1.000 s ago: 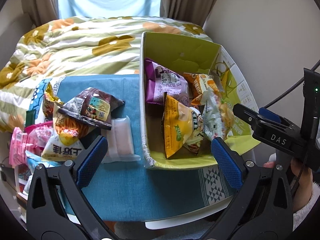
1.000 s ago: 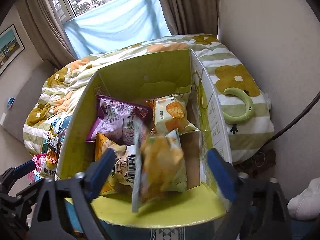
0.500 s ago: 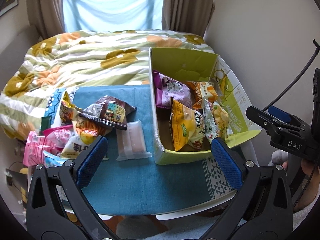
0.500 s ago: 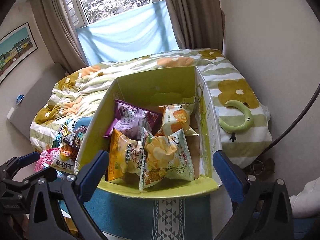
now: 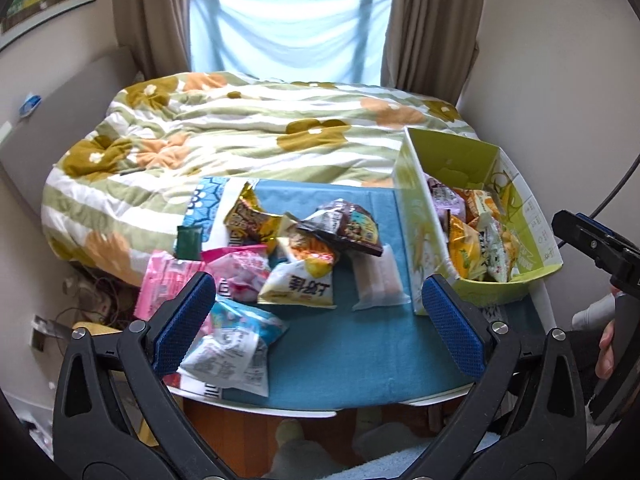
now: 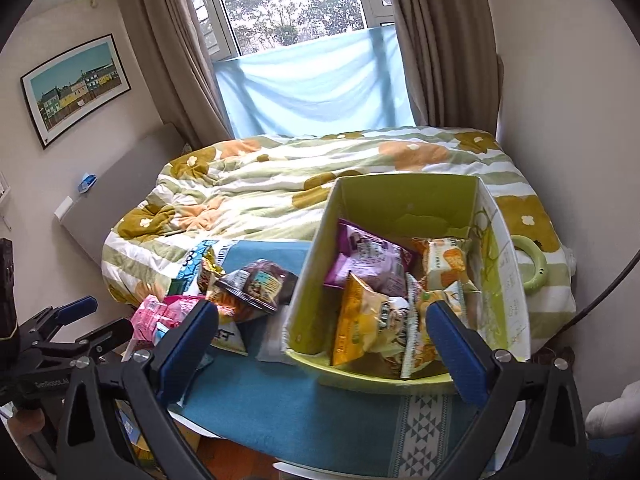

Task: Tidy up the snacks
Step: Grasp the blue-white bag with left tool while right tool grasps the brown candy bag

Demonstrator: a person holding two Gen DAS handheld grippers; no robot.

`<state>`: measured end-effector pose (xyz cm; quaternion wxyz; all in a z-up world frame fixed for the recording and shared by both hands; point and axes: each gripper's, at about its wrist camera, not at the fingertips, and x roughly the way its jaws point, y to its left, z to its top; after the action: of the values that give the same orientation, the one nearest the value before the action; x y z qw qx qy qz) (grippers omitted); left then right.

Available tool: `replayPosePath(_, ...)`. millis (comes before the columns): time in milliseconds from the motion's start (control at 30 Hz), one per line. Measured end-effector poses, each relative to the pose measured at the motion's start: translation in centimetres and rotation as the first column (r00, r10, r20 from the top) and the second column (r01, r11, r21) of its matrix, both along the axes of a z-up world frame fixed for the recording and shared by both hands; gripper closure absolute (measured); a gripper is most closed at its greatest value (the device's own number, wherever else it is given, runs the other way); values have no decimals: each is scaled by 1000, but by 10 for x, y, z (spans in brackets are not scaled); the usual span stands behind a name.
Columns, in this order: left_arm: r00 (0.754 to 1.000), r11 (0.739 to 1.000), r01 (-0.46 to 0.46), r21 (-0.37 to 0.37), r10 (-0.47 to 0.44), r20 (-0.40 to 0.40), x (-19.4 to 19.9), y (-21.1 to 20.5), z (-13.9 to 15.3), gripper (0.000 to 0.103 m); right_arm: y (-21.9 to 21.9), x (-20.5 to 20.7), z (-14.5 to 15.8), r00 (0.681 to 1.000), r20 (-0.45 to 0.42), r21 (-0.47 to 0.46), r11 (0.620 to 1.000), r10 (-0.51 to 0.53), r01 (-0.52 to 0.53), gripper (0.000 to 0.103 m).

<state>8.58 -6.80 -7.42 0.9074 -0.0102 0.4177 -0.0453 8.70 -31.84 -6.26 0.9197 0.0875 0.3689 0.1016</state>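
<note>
A green cardboard box [image 5: 416, 216] [image 6: 312, 280] stands on the right of a blue cloth [image 5: 344, 352]. It holds several snack bags: a purple one [image 6: 368, 256], an orange one [image 6: 444, 260], a yellow one [image 6: 360, 320]. Loose snack bags lie in a pile [image 5: 280, 256] on the left of the cloth, with a clear white pack [image 5: 378, 280] beside the box. My left gripper [image 5: 320, 320] is open and empty, above the table's near edge. My right gripper [image 6: 320, 340] is open and empty, in front of the box.
A bed with a flowered quilt [image 5: 240, 136] lies behind the table. A wall [image 5: 560, 80] is close on the right. The window with curtains [image 6: 304, 40] is at the back. A green ring [image 6: 532, 264] lies on the quilt right of the box.
Both grippers have pulled back and up from the box, so more of the room shows. A light green bag that was falling now rests in the box. Both stay open.
</note>
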Motion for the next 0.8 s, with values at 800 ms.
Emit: replayPosePath(800,955,986,165,-19,-165,-246,22,101,-120,1,147,28,-77,979,-196,31,998,-47,54,0)
